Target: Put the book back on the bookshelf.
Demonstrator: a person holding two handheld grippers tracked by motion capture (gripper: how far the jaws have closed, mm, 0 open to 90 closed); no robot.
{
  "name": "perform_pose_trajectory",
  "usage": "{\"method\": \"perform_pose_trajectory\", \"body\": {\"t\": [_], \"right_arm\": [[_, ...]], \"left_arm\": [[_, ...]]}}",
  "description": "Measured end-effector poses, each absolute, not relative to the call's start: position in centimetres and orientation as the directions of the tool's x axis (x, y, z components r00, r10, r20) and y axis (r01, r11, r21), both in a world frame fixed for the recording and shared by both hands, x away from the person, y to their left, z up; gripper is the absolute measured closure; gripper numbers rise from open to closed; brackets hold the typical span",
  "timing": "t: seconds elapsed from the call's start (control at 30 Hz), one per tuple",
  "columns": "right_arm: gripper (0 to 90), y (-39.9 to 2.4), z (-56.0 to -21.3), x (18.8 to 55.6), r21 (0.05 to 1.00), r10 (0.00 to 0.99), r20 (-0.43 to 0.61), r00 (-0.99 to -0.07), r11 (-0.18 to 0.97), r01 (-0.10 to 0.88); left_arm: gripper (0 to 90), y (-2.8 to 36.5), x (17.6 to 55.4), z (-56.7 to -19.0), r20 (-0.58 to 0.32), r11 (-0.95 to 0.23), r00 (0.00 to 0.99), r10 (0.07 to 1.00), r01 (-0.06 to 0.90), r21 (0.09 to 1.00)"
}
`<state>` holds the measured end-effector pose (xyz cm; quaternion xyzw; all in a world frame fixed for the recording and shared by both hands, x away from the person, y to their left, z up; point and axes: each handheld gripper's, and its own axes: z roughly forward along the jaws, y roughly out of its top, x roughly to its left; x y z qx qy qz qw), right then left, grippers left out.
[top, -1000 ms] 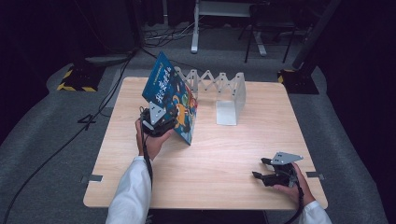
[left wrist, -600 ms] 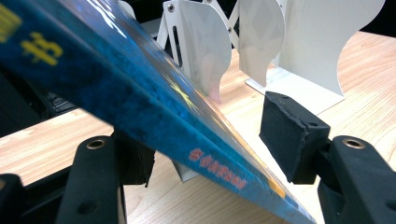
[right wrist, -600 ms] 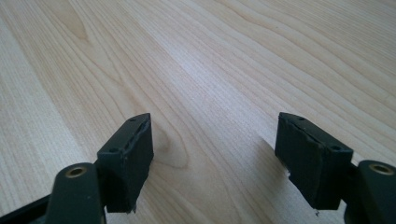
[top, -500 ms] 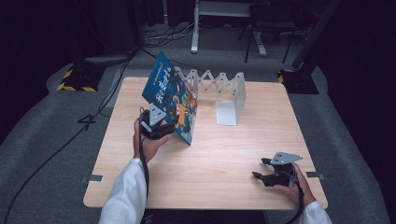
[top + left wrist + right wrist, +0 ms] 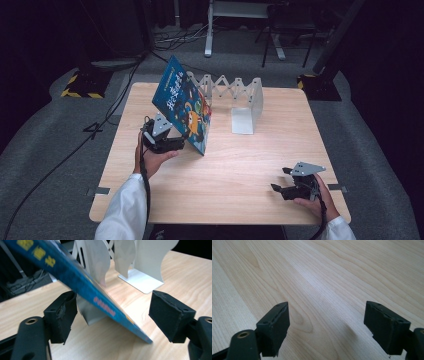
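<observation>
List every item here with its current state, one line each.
Book: tilted, leaning on the rack, bottom edge on the table.
Rack: white, upright, stretched out.
Left gripper: jaws just opened, astride the book, pads apart from it.
Right gripper: open, empty, jaws just widened.

The book (image 5: 184, 110) stands tilted on the table (image 5: 240, 175) just ahead of the left gripper (image 5: 177, 145), seemingly leaning on the folding rack (image 5: 235, 95) behind it, the right gripper (image 5: 280, 190) well apart.

Wooden table (image 5: 240, 165); dark floor cables (image 5: 100, 125), perhaps.
</observation>
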<state>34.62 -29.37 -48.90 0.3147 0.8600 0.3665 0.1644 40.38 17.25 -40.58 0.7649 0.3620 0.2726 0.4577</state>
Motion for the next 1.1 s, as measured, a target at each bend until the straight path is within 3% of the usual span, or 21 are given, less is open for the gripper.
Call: {"method": "perform_pose_trajectory", "body": {"t": [0.2,1.1], "right_arm": [[20.8,-29.5,-48.6,34.4,0.731,0.672,-0.070,-0.737,0.537,0.420],[21.8,-30.6,-47.6,33.1,0.722,0.694,-0.148,-0.705,0.562,0.403]], "left_arm": [[17.4,17.9,39.0,-40.8,0.127,-0.373,0.615,0.778,0.291,0.881],[17.9,20.7,33.6,-43.7,0.275,-0.573,0.649,0.709,0.303,0.761]]}}
